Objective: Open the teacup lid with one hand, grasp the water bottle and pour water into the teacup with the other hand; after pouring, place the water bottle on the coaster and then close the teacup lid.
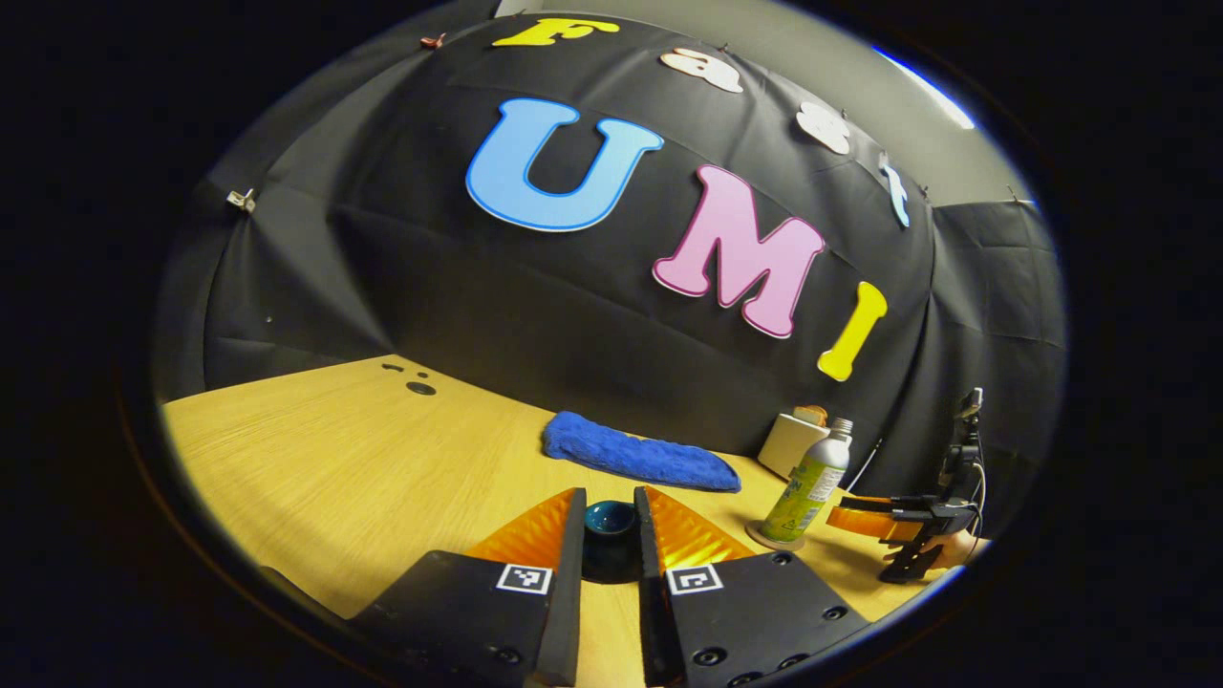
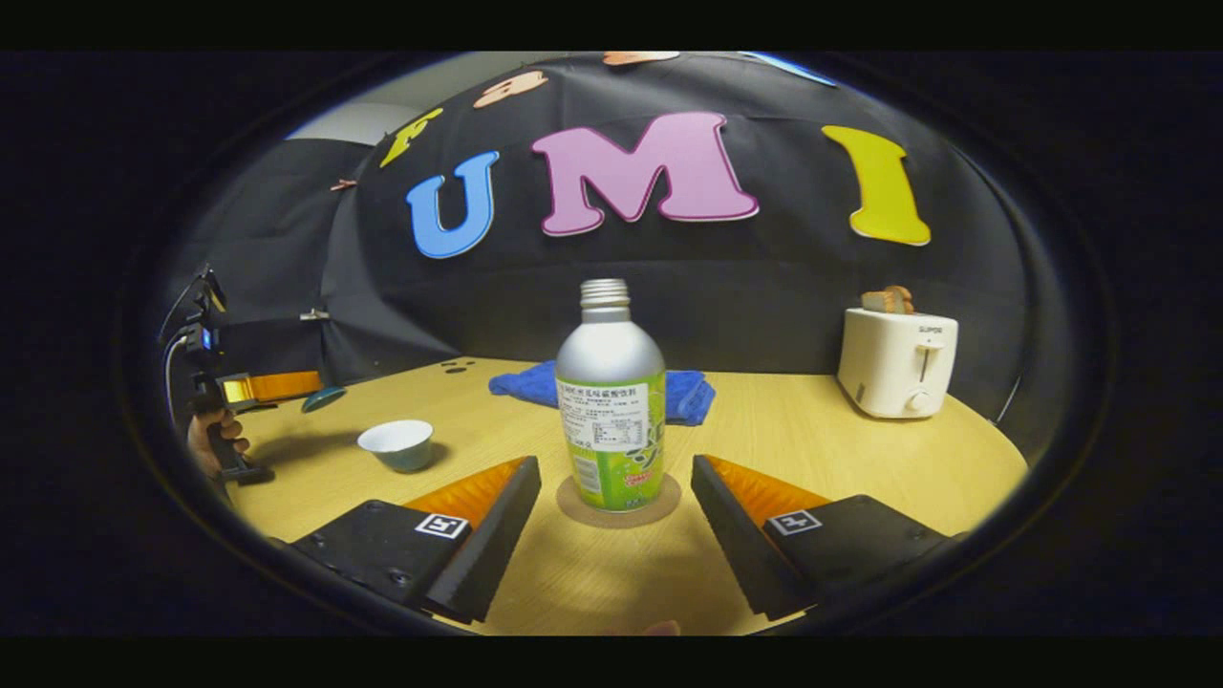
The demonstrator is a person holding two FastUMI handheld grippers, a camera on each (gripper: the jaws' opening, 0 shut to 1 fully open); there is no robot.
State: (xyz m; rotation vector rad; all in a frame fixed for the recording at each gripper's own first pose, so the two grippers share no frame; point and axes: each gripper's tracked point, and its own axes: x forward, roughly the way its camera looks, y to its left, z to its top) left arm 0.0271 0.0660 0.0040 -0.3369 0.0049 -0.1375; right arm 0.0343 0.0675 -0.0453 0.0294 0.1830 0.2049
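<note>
Left gripper (image 1: 610,521) clamps dark teal teacup lid (image 1: 610,519); right gripper (image 2: 616,497) open around silver-green bottle (image 2: 611,401) on round cork coaster (image 2: 573,504). Judged pour done; next, lid onto white teacup (image 2: 396,444).

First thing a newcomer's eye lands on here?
The bottle, upright on its coaster mid-table, between the open right gripper fingers but untouched. Next, the lid clamped in the left gripper, off the open teacup. At the back, a blue towel and white toaster.
</note>
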